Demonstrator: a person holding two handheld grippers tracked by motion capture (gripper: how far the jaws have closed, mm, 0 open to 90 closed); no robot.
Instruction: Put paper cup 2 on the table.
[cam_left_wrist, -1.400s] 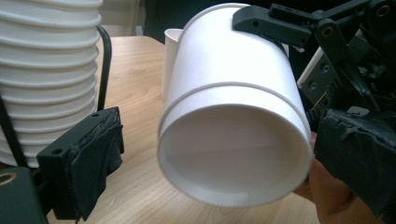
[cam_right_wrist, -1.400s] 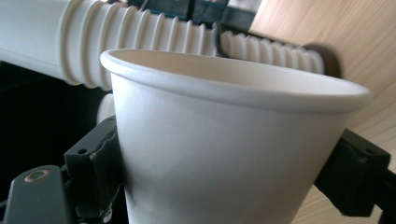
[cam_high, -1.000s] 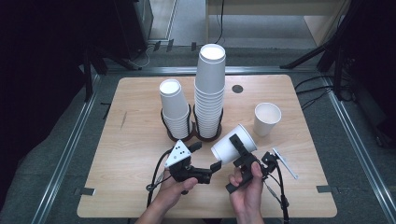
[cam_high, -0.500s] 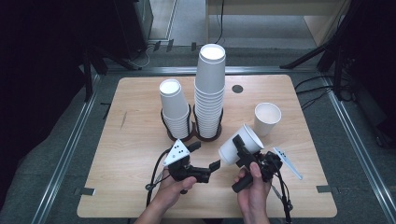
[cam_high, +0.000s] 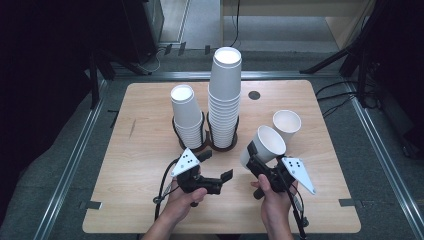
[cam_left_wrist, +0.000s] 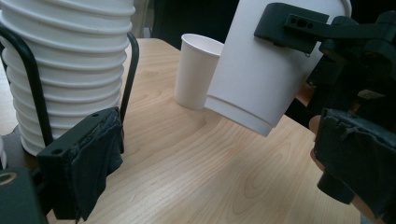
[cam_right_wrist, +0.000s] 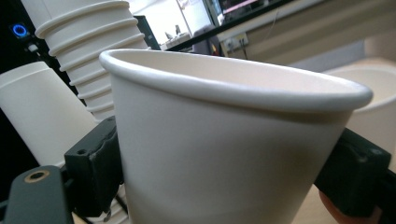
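Rt gripper (cam_high: 256, 156) clamped on a white paper cup (cam_high: 264, 146), pads squeezing its sidewall from both sides; in the right gripper view (cam_right_wrist: 224, 177) cup wall sits pressed between both black jaws, rim (cam_right_wrist: 233, 86) undented. Cup held off the table (cam_high: 150, 210), right of centre, tilted w/ mouth up and toward the far-right, base toward the near-left. In the left gripper view its base (cam_left_wrist: 240, 116) hangs clear above the wood.

Lt gripper (cam_high: 216, 170) idle at near-centre, jaws wide apart w/ nothing between; pads (cam_left_wrist: 98, 158) bare.

Second loose cup (cam_high: 286, 125) upright on the table just beyond the held one, far-right of it. Further left, tall stack (cam_high: 224, 95) and short stack (cam_high: 186, 112) of cups side by side in a dark wire holder (cam_high: 210, 142).

Probably carrying the held cup over to set beside or onto the loose one; target hard to tell from this angle.

Doing it well:
- Keep squeeze light – thin paper wall buckles easily; just enough to stop slip.
- Level the cup before lowering, base flat to the wood, else tips on release.
- Mind clearance to the loose cup: close by, light, easy to knock over.
- If nesting, line rims up from straight above, lower slow.
- Keep lt gripper parked, clear of the path.
- Part jaws only once base rests fully, then back straight out.
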